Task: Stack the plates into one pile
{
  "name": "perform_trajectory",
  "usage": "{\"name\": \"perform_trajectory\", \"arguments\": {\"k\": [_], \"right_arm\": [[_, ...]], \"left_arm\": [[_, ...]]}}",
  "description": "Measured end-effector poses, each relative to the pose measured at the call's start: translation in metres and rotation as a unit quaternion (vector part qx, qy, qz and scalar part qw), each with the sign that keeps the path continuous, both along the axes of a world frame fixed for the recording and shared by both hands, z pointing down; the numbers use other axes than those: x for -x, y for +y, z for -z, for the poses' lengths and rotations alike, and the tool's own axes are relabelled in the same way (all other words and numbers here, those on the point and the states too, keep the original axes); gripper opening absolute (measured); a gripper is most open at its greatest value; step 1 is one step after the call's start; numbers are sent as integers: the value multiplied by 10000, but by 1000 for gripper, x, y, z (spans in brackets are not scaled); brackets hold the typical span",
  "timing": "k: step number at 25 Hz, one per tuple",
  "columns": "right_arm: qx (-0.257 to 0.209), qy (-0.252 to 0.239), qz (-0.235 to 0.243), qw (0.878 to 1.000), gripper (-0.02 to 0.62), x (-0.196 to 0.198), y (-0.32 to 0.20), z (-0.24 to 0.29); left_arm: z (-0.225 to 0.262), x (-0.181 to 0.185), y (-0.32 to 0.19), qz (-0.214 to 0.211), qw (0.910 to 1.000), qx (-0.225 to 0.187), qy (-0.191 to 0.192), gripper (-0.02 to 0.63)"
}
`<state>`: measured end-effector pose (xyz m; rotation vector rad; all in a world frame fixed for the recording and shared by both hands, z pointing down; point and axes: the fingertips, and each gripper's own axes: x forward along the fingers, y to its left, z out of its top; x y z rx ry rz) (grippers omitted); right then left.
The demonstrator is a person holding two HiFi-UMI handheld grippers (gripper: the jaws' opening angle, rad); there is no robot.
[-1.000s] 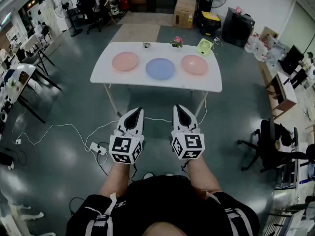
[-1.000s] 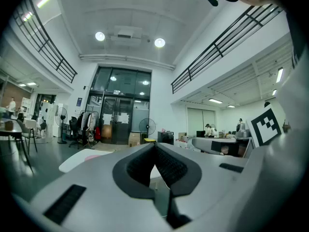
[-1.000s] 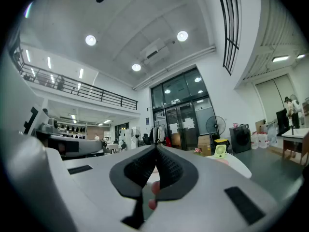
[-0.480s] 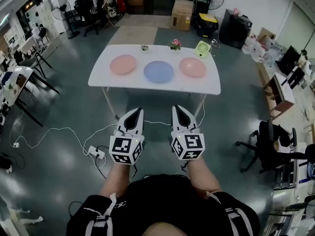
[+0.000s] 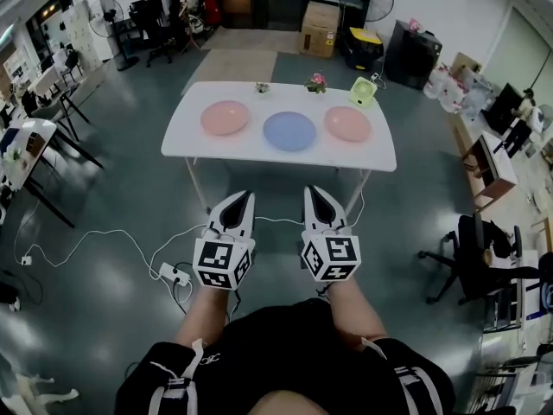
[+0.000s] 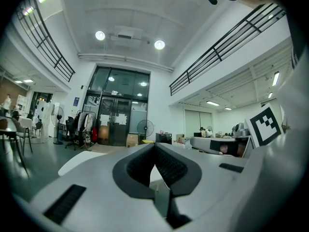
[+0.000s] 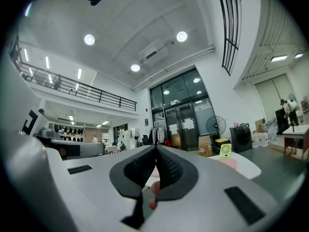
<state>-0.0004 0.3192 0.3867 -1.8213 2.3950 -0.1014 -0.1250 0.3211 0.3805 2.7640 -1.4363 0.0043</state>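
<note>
Three plates lie in a row on the white table (image 5: 186,137): a pink plate (image 5: 225,118) at the left, a blue plate (image 5: 289,130) in the middle, a second pink plate (image 5: 347,124) at the right. My left gripper (image 5: 244,199) and right gripper (image 5: 313,193) are held side by side over the floor, well short of the table's near edge, both pointing level at it. Both are shut with nothing between the jaws. In the right gripper view the right pink plate (image 7: 227,164) and table edge (image 7: 248,168) show past the closed jaws (image 7: 156,151).
A small green fan (image 5: 360,91) and two little flower pots (image 5: 316,81) stand along the table's far edge. White cables and a power strip (image 5: 174,274) trail over the floor at the left. An office chair (image 5: 473,255) stands at the right, other tables and chairs at the left.
The table and plates have drifted slightly in the head view as the person shifted; both grippers stay shut and side by side.
</note>
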Motion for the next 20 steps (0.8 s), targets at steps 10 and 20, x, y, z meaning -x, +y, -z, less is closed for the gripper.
{"name": "perform_trajectory", "arguments": {"k": [10,20], "right_arm": [[148,-110,227,9996,14,76,-51,-22],[144,-106,469,9987,14,111,-184,-37]], "left_arm": [[-28,76,-41,171,9997,188,-40,12],[-42,110,-165,459,9987,164,-153,12]]}}
